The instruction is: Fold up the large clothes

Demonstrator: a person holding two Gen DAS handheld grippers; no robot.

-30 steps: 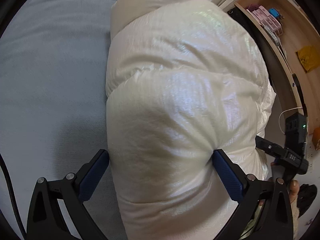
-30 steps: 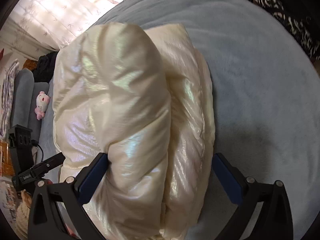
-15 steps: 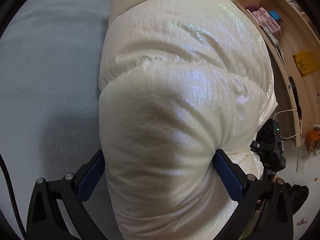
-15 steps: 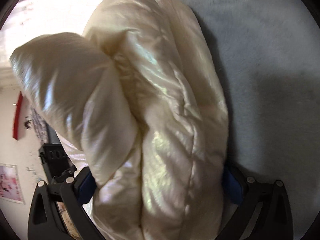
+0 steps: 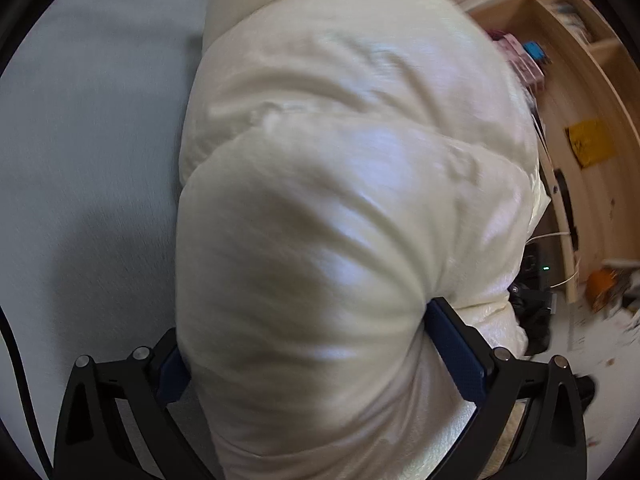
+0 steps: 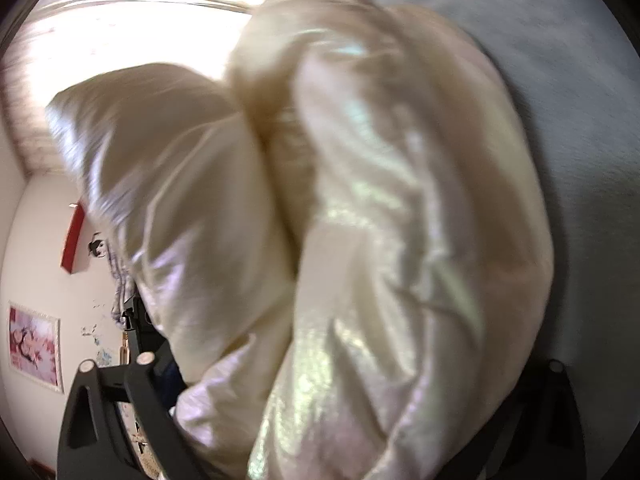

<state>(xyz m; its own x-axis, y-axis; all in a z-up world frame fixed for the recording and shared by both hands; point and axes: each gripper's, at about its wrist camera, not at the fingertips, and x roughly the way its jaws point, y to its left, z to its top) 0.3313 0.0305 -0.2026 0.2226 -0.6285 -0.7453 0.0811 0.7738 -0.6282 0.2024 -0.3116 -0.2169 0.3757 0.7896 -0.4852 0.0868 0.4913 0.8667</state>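
Note:
A shiny cream puffer jacket point(image 5: 340, 208) lies folded in a thick bundle on a pale grey-blue bed point(image 5: 92, 128). My left gripper point(image 5: 316, 360) holds the near end of the bundle, its blue-padded fingers point(image 5: 456, 344) spread wide and pressed into the padding on both sides. In the right wrist view the same jacket point(image 6: 360, 240) fills the frame, blurred and tilted up. My right gripper point(image 6: 340, 408) has the bulky fabric between its spread jaws; its right finger is hidden behind the jacket.
A wooden shelf unit point(image 5: 576, 92) with small boxes stands right of the bed, floor clutter below it. The right gripper's body point(image 5: 536, 300) shows past the jacket. A bright curtained window point(image 6: 120, 20), a wall picture point(image 6: 34, 344) and grey bed point(image 6: 560, 80) appear in the right wrist view.
The right gripper has lifted and tilted its side of the jacket, swinging its view from bed to wall and window. The left gripper keeps its hold, shifting slightly.

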